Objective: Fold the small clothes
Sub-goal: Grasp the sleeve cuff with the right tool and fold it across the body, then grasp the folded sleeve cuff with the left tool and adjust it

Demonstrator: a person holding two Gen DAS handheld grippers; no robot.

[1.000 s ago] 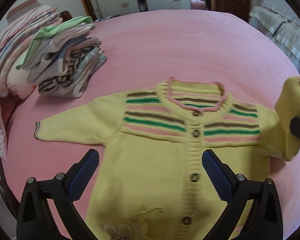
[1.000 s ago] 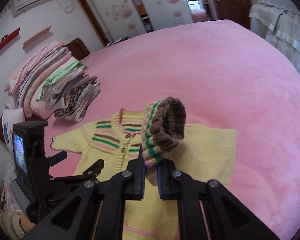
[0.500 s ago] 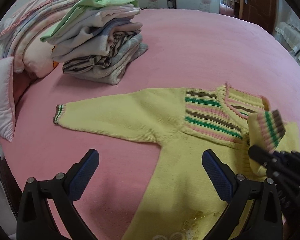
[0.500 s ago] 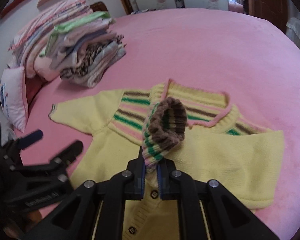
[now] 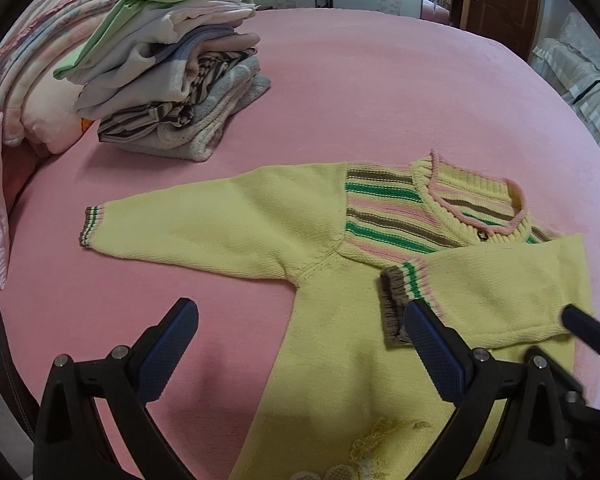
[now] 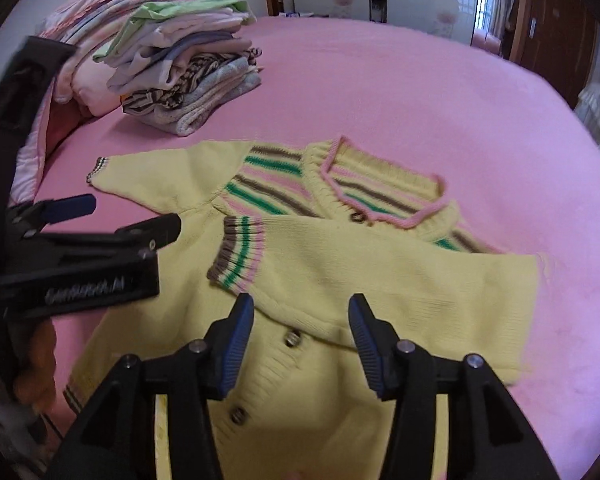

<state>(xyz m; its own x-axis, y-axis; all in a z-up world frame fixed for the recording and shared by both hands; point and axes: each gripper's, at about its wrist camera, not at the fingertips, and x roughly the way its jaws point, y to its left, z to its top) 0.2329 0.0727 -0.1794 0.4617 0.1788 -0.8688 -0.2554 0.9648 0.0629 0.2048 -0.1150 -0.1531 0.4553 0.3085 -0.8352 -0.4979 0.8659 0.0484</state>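
One sleeve [image 6: 379, 280] of the yellow cardigan [image 5: 339, 360], mid-bed [image 5: 379, 80], lay folded across its chest, so the right gripper [image 6: 300, 344] was opening its jaws, nothing pinched. The left gripper [image 5: 300, 352] gaped empty, near the outstretched sleeve [image 5: 220, 220], probably next.

There's raised lettering along the side of the left gripper [image 6: 112, 220], but it's too blurred to read, and nothing else carries text.

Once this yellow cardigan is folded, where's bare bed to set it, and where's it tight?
Bare pink bedspread runs wide beyond the cardigan collar and right of the folded stack. A narrower strip lies between the stack and the outstretched sleeve. Tight: far-left corner, stack against bedding.
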